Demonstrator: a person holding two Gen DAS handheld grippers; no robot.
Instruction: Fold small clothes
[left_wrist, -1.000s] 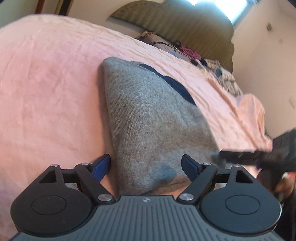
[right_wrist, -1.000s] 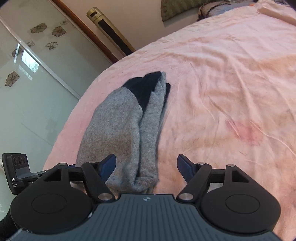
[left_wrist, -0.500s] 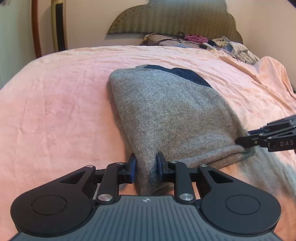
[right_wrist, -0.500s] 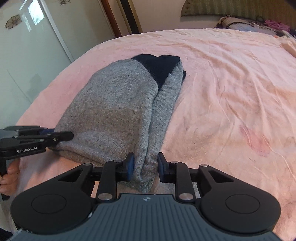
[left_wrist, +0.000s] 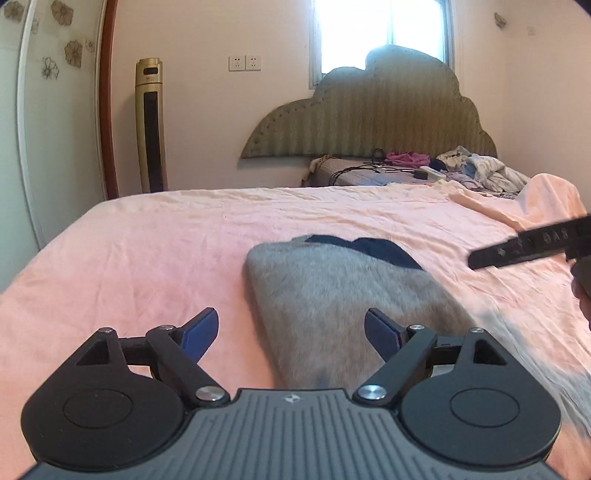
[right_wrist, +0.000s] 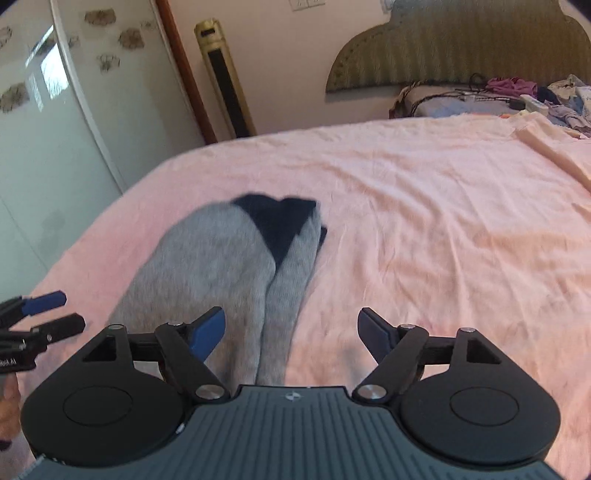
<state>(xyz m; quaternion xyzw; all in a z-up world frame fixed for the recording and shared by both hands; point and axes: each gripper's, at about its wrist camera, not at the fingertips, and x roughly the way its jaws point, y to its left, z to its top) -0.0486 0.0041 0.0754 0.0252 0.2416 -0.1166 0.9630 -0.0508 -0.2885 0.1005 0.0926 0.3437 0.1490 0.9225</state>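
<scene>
1. On the pink bed sheet (left_wrist: 155, 236) lies a grey garment (left_wrist: 340, 295), folded lengthwise, with a dark navy part (left_wrist: 373, 247) at its far end.
2. In the left wrist view, the left gripper (left_wrist: 291, 328) hangs above the garment's near left edge; that edge runs down between its fingers, nearer the right one.
3. Its jaws are spreading apart, the blue pads (left_wrist: 201, 326) clear of the cloth; nothing is pinched.
4. In the right wrist view, the right gripper (right_wrist: 291, 328) hangs above the garment's (right_wrist: 207, 273) near right edge, with the narrow folded strip showing between its fingers and the sheet (right_wrist: 424, 206) to the right.
5. Its jaws are also opening, and the pads (right_wrist: 210, 328) do not press on the fabric.
6. Each gripper shows in the other's view: the right one (left_wrist: 524, 247) at the right edge over the sheet, the left one (right_wrist: 40, 314) at the left edge, near the garment's left side, jaws parted.
7. At the far end of the bed stand a headboard (left_wrist: 388, 118) and a heap of clothes (left_wrist: 476, 170); a tall gold fan (left_wrist: 149, 125) stands by the far left wall.
</scene>
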